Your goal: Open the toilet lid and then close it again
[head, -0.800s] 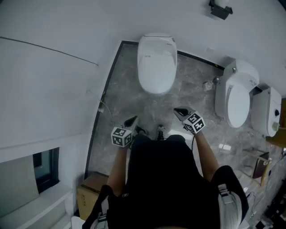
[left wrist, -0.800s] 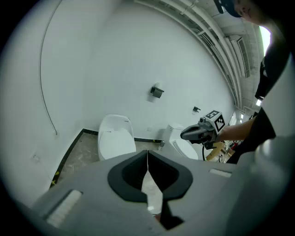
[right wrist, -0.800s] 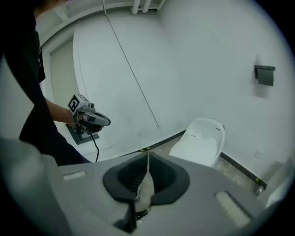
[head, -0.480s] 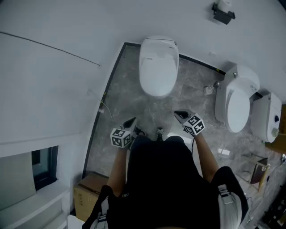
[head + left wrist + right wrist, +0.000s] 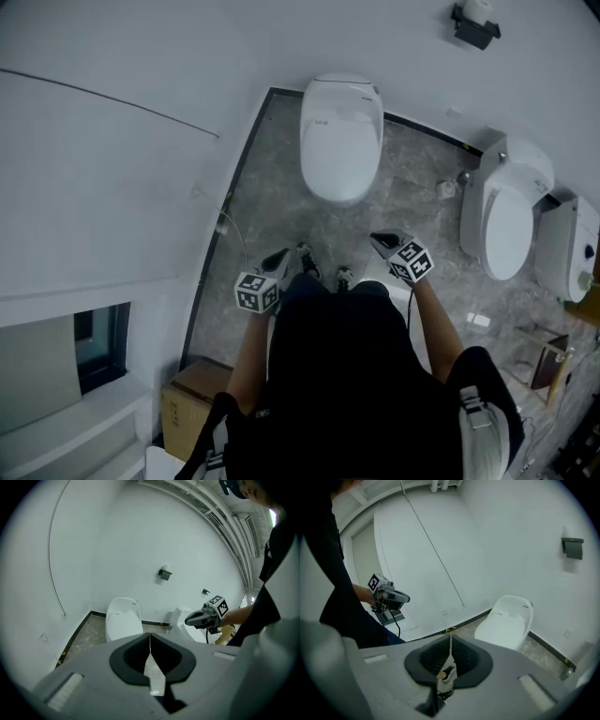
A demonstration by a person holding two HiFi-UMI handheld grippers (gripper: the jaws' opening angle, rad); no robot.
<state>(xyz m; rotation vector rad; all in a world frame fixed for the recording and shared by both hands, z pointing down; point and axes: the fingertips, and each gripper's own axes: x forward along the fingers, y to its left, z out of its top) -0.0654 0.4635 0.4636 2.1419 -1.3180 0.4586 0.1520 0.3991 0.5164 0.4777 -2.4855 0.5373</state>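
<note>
The person's dark torso (image 5: 342, 375) hid part of a cardboard box (image 5: 187, 401). A white fixture (image 5: 568, 246) ran off the right edge. Print on the toilet lid (image 5: 341, 141) was too small to read.

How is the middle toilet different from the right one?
The middle toilet is straight ahead; the right toilet is off to the side. The middle toilet has a low, smooth back; the right toilet has a rounded hump behind its lid. Both are white.
</note>
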